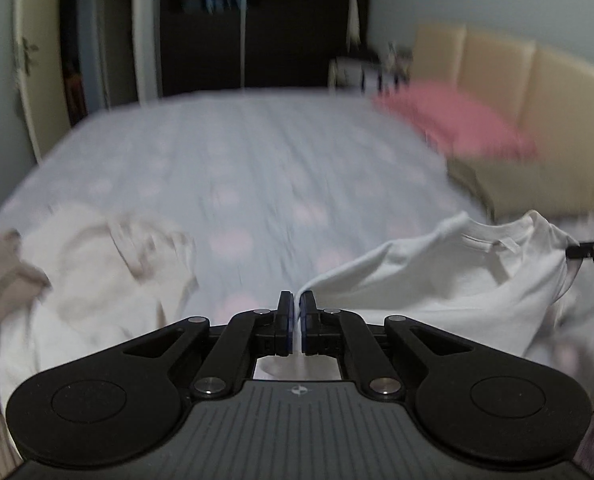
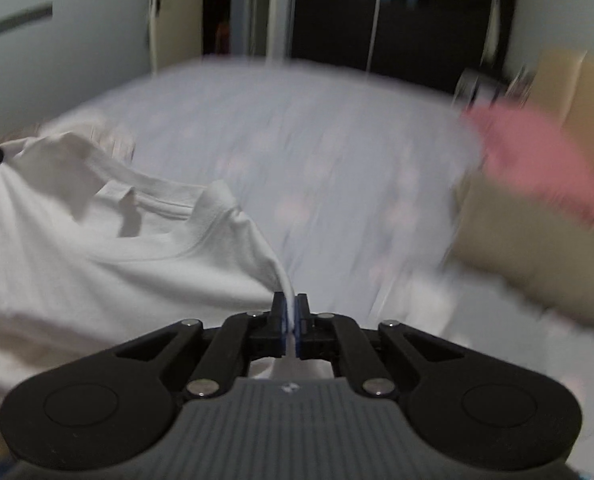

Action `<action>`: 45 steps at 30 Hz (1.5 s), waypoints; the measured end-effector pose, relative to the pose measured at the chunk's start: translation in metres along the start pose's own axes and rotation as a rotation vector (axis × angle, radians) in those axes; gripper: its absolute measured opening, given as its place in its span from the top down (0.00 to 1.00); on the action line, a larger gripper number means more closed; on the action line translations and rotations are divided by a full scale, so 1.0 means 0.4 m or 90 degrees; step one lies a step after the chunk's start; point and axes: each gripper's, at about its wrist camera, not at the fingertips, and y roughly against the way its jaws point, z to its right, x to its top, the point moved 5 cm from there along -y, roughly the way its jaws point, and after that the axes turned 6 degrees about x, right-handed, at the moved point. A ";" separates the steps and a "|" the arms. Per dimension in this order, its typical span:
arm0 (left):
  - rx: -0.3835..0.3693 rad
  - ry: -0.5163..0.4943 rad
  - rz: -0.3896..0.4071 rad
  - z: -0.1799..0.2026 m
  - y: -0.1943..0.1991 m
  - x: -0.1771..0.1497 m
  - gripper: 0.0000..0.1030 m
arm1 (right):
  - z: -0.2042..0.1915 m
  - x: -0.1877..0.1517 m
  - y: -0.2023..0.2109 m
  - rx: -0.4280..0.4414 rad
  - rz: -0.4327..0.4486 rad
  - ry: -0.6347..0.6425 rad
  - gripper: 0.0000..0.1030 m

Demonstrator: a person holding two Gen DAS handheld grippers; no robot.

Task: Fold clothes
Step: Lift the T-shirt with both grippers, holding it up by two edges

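The left hand-held gripper and right hand-held gripper each pinch tight a shoulder of the white T-shirt, stretched sideways between them, collar toward twelve o'clock above the bed.

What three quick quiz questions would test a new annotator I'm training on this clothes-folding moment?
1. True or false: both hand-held grippers are shut on the white T-shirt.
2. Which lies near the padded headboard: A) pink item, B) blue towel, C) black shoe?
3. Fill in: the beige garment pile lies to the ___ in the left wrist view.

Key
1. True: the left hand-held gripper and right hand-held gripper each pinch a shoulder.
2. A, the pink item.
3. Left.
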 end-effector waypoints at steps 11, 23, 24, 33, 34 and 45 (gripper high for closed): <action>0.033 0.017 0.258 -0.028 0.355 0.319 0.99 | -0.058 0.343 0.387 -0.151 0.326 0.075 0.96; -0.011 0.045 0.495 0.038 0.754 0.431 0.99 | -0.150 0.423 0.825 -0.256 0.612 0.127 0.96; -0.008 0.041 0.509 0.046 0.772 0.427 0.99 | -0.156 0.421 0.850 -0.263 0.630 0.131 0.96; 0.007 0.033 0.533 0.069 0.798 0.418 0.99 | -0.165 0.449 0.888 -0.278 0.674 0.142 0.96; 0.008 0.037 0.524 0.065 0.779 0.420 0.99 | -0.157 0.455 0.865 -0.275 0.666 0.138 0.96; 0.010 0.085 0.295 -0.033 0.329 0.374 0.99 | 0.000 0.487 0.414 -0.212 0.470 0.070 0.96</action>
